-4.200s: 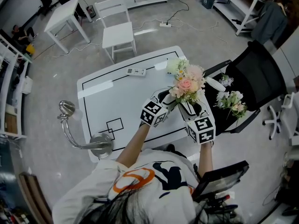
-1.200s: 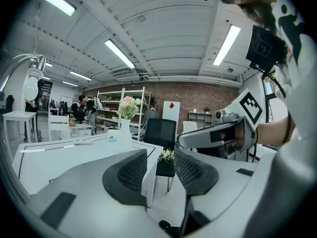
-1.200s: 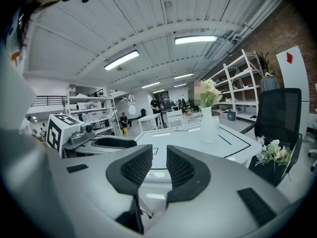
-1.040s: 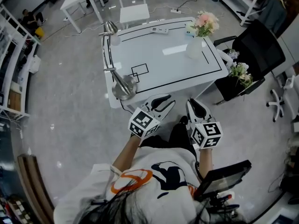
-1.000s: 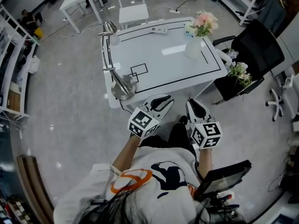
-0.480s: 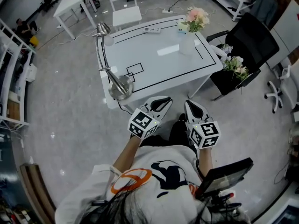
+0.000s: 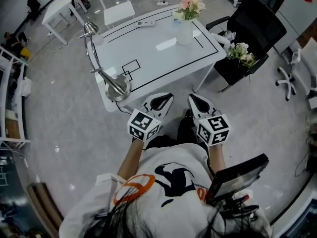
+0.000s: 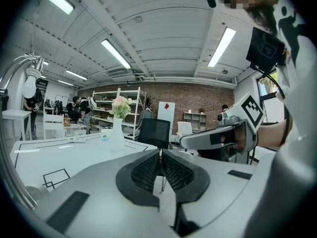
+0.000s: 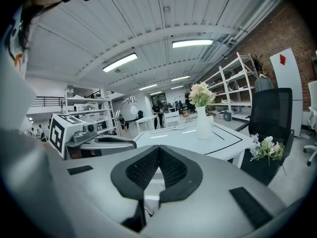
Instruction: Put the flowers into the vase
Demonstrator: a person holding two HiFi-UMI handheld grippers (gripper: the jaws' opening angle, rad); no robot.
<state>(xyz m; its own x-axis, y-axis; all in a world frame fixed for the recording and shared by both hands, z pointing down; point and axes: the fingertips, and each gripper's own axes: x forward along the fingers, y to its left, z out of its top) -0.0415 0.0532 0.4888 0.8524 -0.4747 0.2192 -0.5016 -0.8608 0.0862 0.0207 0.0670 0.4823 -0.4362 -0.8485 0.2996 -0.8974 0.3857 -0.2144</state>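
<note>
Facing table (image 7: 158, 68) edge, left gripper (image 7: 165, 99) jaws just closing, right gripper (image 7: 194, 99) closed, both empty

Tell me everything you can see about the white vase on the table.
The vase is plain white, smooth and opaque, possibly ceramic, with a narrow neck widening toward the base. It stands upright near the far right corner of the white table, inside its black outline. Pink and cream flowers with green leaves fill its mouth. Nothing else touches it.
</note>
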